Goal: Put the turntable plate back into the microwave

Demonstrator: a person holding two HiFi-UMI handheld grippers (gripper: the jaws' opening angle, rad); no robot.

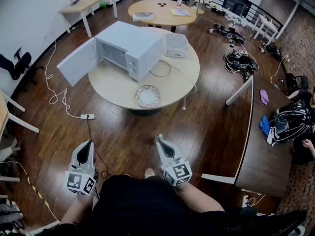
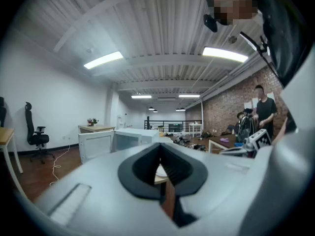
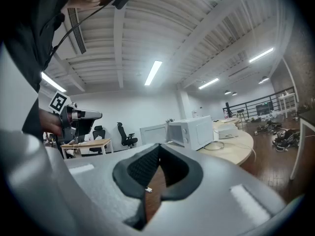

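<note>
Head view steeply down; gripper views level, toward microwave point(image 1: 132, 50).

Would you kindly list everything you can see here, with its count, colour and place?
microwave: one, white, door open, on the near round table
near round table: one, beige, centre of the room
turntable plate: one, patterned white, at that table's near edge, outside the microwave
box: one, white, on the same table, right of the microwave
power strip: one, white, on the wooden floor
far round table: one, beige, beyond the microwave
desk: one, beige top, by the left wall
long table: one, dark, at right
left gripper: one, grey, jaws shut, empty
right gripper: one, grey, jaws shut, empty
</note>
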